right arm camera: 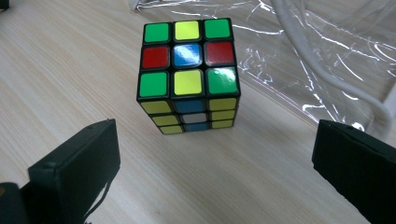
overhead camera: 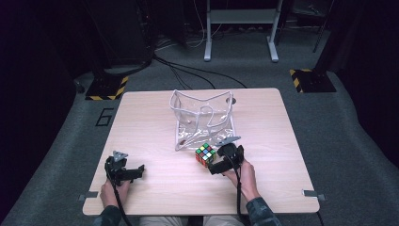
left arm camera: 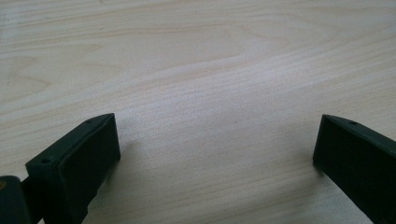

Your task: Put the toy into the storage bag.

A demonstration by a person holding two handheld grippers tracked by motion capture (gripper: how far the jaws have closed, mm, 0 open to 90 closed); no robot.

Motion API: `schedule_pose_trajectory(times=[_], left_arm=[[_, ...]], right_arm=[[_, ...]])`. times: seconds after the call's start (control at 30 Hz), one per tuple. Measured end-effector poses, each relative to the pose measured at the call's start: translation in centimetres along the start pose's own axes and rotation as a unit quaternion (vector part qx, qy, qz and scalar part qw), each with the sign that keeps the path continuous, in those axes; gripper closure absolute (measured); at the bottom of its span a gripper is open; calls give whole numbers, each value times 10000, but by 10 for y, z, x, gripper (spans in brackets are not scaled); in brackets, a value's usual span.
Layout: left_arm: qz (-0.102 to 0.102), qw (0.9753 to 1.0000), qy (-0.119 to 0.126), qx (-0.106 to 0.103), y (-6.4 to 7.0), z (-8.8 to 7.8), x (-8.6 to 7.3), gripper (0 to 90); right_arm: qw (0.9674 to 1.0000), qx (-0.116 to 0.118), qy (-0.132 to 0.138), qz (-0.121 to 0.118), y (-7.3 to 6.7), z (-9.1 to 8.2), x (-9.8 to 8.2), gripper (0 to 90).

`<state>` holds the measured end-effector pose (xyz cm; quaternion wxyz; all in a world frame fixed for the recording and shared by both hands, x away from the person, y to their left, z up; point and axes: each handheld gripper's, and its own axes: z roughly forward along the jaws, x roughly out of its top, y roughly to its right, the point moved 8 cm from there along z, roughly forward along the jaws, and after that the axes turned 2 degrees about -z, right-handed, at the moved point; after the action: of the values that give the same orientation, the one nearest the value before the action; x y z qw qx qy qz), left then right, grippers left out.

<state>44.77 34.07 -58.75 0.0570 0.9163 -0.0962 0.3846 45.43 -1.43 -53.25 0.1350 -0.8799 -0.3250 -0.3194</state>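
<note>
Just ahead of the released right tool (right arm camera: 215,154) stands the cube (right arm camera: 187,74).

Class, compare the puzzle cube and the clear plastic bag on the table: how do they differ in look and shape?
The puzzle cube is solid, opaque and boxy, with coloured squares; the clear plastic bag is see-through, glossy and crumpled, with white edging. The cube stands compact just ahead of the open right tongs; the bag sprawls wider behind it. Both rest on the wooden table.
</note>
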Motion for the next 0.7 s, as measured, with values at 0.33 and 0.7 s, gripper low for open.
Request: schedule_pose_trajectory(times=[0.33,0.7], left_arm=[[-1,10000,0,0,0,0,0,4],[7,10000,-3,-3,0,0,0,4]], right_arm=[[9998,9,-144,-122,-7,14,1,0],[9995,41,-233,-217,-12,26,4,0]])
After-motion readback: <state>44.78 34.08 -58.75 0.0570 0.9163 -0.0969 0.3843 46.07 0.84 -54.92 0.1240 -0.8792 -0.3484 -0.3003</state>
